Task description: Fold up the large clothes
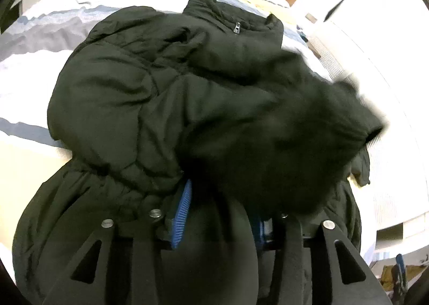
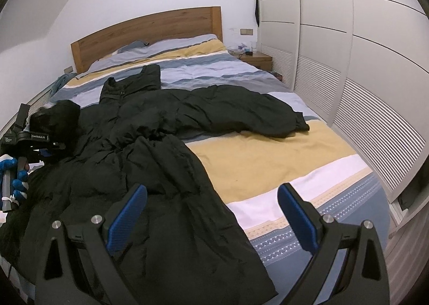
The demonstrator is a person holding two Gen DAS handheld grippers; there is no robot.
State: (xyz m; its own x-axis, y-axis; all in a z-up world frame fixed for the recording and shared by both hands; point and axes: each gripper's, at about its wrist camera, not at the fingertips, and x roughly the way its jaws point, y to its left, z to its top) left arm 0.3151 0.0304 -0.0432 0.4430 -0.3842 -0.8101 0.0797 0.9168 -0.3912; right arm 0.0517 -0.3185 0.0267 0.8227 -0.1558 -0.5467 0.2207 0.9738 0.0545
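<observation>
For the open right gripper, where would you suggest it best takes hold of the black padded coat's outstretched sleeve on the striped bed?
I would grip the black padded coat's outstretched sleeve at its gathered cuff, coming from the wardrobe side. The cuff is the thinnest, free end, lying flat on the striped bed cover, so the open right gripper could probably pinch it and carry it across the body.

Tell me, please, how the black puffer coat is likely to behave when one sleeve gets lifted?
The black puffer coat looks floppy: its sleeve droops over the left tongs. Its puffy, quilted bulk will probably resist creasing and spring back. The smooth-looking shell may slip on the striped duvet.
</observation>
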